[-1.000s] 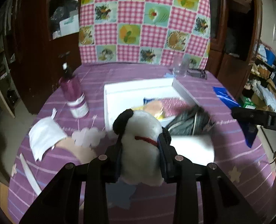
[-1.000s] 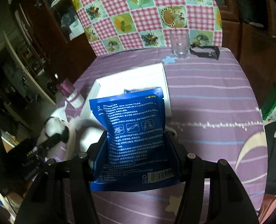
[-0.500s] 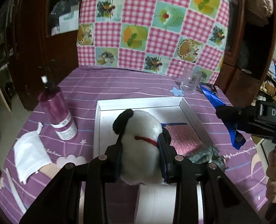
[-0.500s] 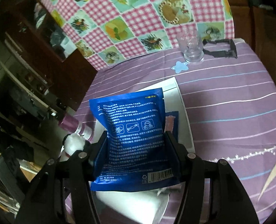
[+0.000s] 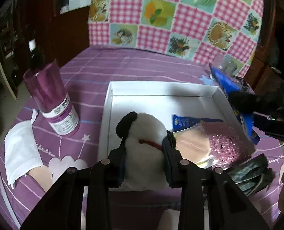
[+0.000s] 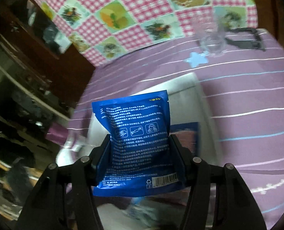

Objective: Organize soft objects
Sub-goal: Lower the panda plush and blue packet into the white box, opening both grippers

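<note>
Left tool clenched on white plush dog, held over near-left part of white tray on bench. Right tool clamped on blue sachet, upright, above tray's right edge. Second blue packet, pink glitter pouch and yellow-edged packet lay inside tray, right half. Striped dark cloth sat at tray's near-right corner. Purple bottle stood left of tray; white mask near bench's left edge.
</note>
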